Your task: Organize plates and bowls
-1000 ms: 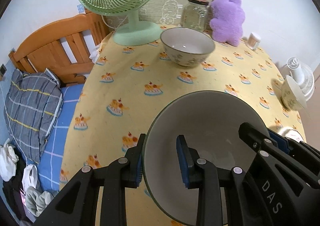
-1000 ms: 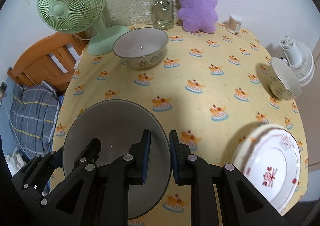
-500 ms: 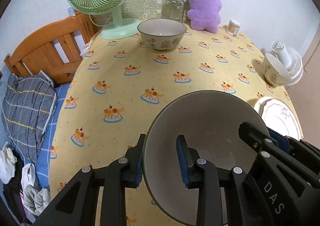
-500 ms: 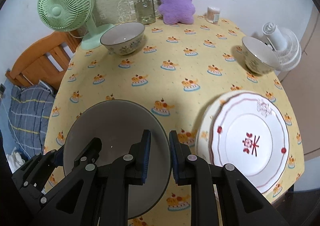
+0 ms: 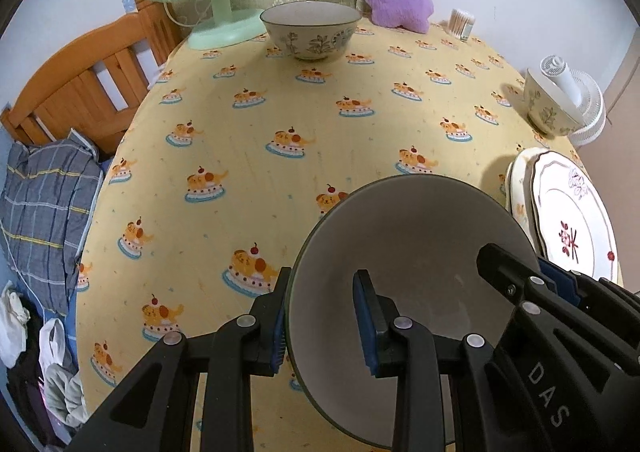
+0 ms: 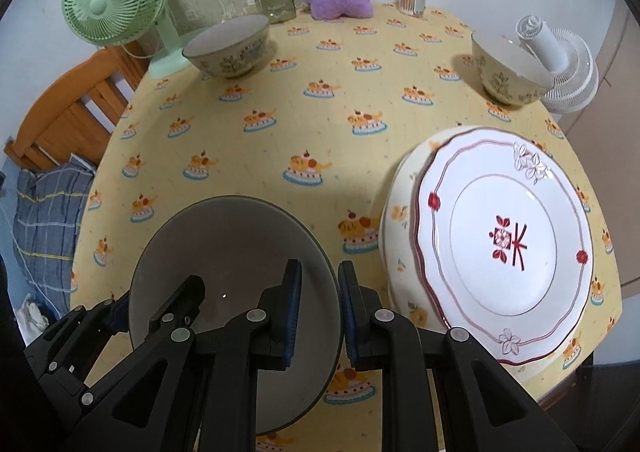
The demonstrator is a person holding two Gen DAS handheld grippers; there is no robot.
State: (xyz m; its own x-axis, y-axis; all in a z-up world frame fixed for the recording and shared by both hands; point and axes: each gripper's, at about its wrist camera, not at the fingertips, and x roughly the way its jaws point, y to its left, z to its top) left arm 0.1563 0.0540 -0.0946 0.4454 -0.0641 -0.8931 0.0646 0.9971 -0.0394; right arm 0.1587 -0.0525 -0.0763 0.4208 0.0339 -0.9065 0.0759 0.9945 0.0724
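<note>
While both claws, left gripper [image 5: 322, 322] and right gripper [image 6: 319, 314], pinch opposite rims of the grey round bowl [image 6: 236, 276], it hangs just left of the stacked white red-trimmed plates [image 6: 504, 236], nearer the right gripper.

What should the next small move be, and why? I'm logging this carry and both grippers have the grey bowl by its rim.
Probably carry the grey bowl rightward over the plates and lower it level. The left gripper and right gripper clamp opposite rims, so both must travel together. The stack beside it looks free on top, though a floral bowl could be the target instead.
</note>
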